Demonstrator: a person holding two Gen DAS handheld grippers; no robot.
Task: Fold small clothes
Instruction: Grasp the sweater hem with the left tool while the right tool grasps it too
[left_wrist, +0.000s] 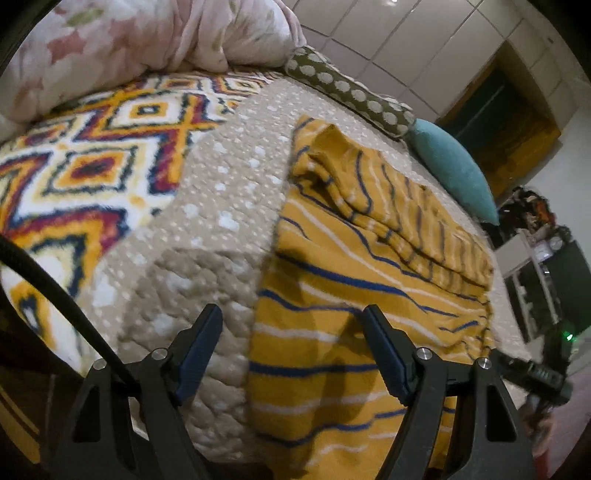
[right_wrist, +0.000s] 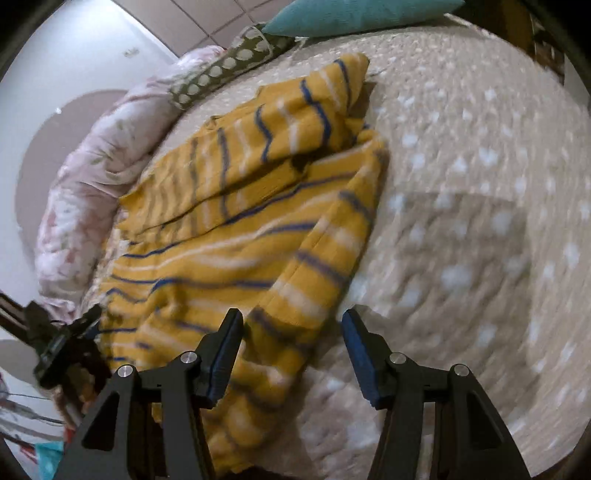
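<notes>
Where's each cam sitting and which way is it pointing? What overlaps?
Left wrist: on the left gripper, low at the bed's near edge, looking forward across the bedspread; its open fingers straddle the left edge of the yellow striped garment; the right gripper shows at far right.
Right wrist: on the right gripper, looking forward from the garment's other side; its open fingers straddle the garment's right edge; the left gripper shows at lower left.
Shared: garment, bedspread, teal pillow, dotted bolster, floral duvet.

Black gripper (left_wrist: 291, 332) frames, blue pads, silver screws.
</notes>
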